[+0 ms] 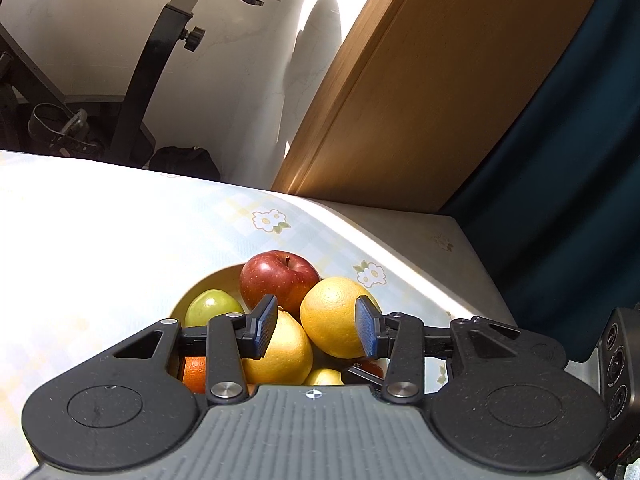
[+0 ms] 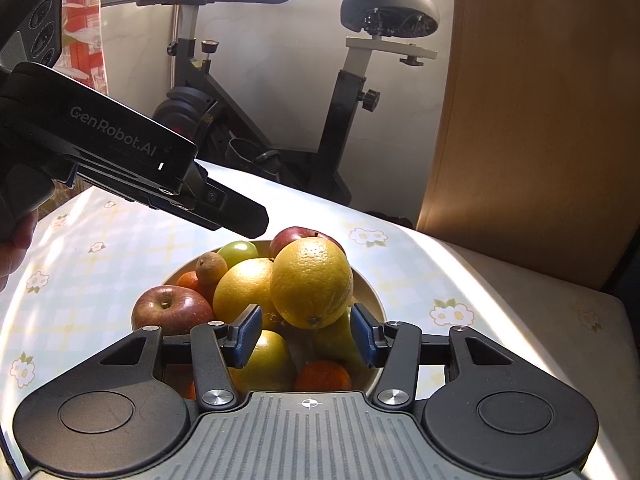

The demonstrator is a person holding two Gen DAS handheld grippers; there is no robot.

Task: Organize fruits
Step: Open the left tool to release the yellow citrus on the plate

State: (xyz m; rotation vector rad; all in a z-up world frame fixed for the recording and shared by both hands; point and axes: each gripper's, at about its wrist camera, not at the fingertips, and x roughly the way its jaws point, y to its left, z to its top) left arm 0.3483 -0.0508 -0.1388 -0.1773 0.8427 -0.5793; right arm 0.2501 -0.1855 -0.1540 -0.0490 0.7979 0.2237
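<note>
A pale bowl (image 2: pixel 370 292) on the flowered tablecloth is heaped with fruit: yellow oranges (image 2: pixel 312 282), red apples (image 2: pixel 170 312), a green apple (image 2: pixel 239 252), a kiwi (image 2: pixel 211 267), a pear and small tangerines (image 2: pixel 323 376). My right gripper (image 2: pixel 306 336) is open, jaws either side of the top yellow orange, just in front of it. My left gripper (image 1: pixel 316 328) is open over the bowl (image 1: pixel 216 280), hovering above a yellow orange (image 1: pixel 332 320), a red apple (image 1: pixel 279 280) and a green apple (image 1: pixel 212 307). The left gripper's body also shows in the right wrist view (image 2: pixel 120 160).
The table (image 2: pixel 500 280) has a flowered cloth, its right part in shadow. A wooden panel (image 2: pixel 540 120) stands behind the table at right. An exercise bike (image 2: pixel 280 100) stands beyond the far edge. A dark blue curtain (image 1: pixel 580 180) hangs at right.
</note>
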